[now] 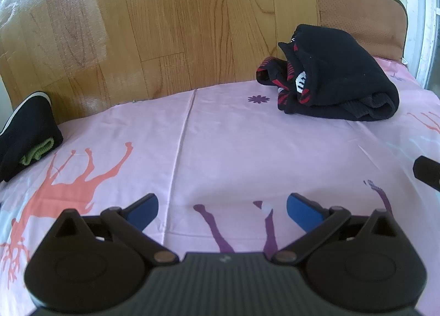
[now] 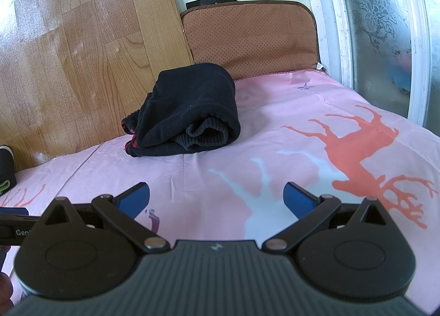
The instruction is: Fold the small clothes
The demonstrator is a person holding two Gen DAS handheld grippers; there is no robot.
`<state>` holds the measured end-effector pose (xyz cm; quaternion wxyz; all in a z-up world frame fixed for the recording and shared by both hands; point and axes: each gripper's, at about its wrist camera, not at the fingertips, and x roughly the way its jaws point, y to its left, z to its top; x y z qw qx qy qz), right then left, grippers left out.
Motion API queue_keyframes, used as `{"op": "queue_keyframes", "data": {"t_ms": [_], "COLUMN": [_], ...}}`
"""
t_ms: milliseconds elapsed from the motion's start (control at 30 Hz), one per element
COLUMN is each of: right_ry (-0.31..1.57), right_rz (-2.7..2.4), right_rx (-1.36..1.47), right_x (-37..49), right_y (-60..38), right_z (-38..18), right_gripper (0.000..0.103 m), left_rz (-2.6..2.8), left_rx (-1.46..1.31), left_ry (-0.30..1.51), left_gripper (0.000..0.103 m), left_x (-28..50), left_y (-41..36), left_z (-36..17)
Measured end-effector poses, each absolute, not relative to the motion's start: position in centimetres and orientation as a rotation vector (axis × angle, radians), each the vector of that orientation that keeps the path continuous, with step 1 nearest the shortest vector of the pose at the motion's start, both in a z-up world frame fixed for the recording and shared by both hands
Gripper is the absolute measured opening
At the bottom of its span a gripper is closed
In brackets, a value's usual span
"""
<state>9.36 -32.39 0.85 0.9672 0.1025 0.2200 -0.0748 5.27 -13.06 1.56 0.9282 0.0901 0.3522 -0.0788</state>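
Hovering low over the pink sheet (image 1: 225,145), the left claw (image 1: 222,210) has its blue pads spread wide with nothing between them. In the left wrist view a black garment with red trim (image 1: 338,79) sits bundled at the far edge of the bed, near the brown cushion (image 1: 363,13), rolled over on itself with a ribbed cuff showing at its right end. A second dark garment with a green edge (image 1: 27,134) lies at the far left of the bed, partly out of frame. The tip of the other tool shows at the right border.

From the right wrist view, the right claw (image 2: 216,196) is likewise spread and empty above the sheet. The black garment with red trim (image 2: 189,112) lies ahead and a little left, well apart from the pads, its ribbed cuff tucked into the roll facing the camera.

That bundle would fit either a finished fold set aside or a loose heap waiting to be laid flat; the pictures do not settle which. If it is to be handled, pinching a single outer layer near the cuff, not the whole roll, should keep it from dragging the sheet, and both claws would work best gripping opposite ends.
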Motion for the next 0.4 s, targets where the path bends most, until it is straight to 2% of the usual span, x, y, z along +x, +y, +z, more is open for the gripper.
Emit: {"op": "queue_keyframes", "data": {"t_ms": [400], "right_ry": [0.445], "right_rz": [-0.151], "right_rx": [0.207], "right_x": [9.33], "right_y": [-32.41], "right_z": [0.86], "right_gripper": [0.103], "left_rz": [-0.184], "left_rx": [0.189], "left_ry": [0.722], "left_gripper": [0.103], "left_x": [5.13], "left_y": [-13.33], "left_z": [1.48]}}
